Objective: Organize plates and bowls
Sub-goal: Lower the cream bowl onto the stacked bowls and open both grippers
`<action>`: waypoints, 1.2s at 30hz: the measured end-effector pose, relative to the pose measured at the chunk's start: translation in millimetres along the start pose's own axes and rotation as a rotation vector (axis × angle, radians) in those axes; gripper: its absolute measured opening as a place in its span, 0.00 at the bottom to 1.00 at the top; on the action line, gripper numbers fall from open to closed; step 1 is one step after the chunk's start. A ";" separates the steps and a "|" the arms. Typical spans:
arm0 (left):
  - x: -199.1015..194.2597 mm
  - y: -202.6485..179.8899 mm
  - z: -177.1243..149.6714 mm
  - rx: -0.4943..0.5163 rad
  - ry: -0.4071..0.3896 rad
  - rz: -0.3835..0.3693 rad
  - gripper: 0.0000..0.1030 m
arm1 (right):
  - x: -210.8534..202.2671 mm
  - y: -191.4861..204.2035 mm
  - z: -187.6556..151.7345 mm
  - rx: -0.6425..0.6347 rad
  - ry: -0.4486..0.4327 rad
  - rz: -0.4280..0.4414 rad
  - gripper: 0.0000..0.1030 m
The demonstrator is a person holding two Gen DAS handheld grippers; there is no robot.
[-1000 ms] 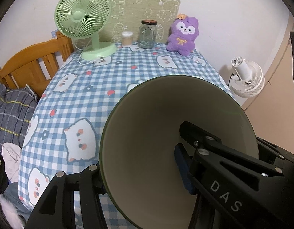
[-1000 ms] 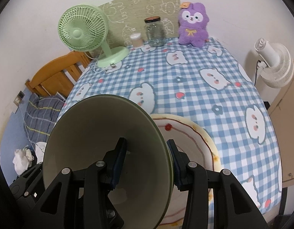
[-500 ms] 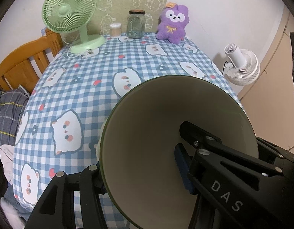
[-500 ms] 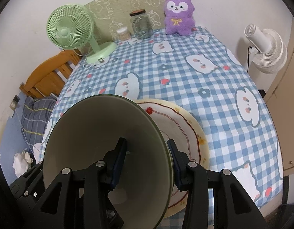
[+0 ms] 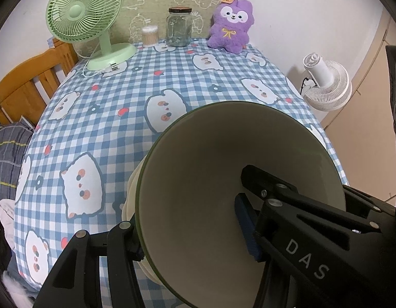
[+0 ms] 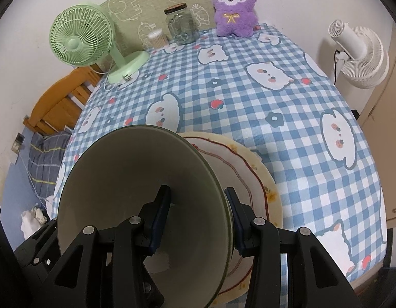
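Left gripper: clamped across the green bowl's wall, one finger inside, one outside.
Right gripper: likewise pinching that bowl's rim.
Bowl: tilted, seemingly just above the cream floral plate.
Plate: on the checked tablecloth.
Far edge: green fan, glass jar, purple plush.

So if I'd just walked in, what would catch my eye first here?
Probably the big green-rimmed bowl filling the foreground, clamped at its rim by black fingers of both grippers, above a cream plate with a red wavy line near the table's front edge. Next, the purple plush rabbit by the back wall, with a glass jar and mint-green desk fan to its left.
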State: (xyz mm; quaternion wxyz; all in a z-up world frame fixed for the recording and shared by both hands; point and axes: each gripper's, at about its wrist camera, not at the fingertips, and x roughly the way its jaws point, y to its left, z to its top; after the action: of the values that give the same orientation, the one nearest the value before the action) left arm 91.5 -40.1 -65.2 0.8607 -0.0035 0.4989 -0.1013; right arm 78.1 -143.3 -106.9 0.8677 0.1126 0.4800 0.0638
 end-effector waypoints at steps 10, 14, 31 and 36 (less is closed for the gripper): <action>2.3 5.5 4.3 -0.001 -0.020 -0.032 0.59 | 3.2 1.3 5.4 -0.002 -0.023 0.031 0.54; 0.1 5.4 4.1 0.004 -0.034 -0.040 0.63 | -1.3 5.3 5.4 -0.017 -0.054 0.033 0.63; -13.5 1.0 -2.4 0.024 -0.084 -0.029 0.70 | -17.8 7.1 -2.1 -0.025 -0.111 0.011 0.70; -24.9 -2.0 -7.0 0.049 -0.136 -0.013 0.70 | -29.5 10.3 -6.6 -0.041 -0.148 0.004 0.70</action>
State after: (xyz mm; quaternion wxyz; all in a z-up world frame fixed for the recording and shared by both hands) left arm 73.2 -36.9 -47.1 0.8919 0.0077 0.4365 -0.1184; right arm 56.9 -138.9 -83.5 0.9028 0.1002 0.4129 0.0672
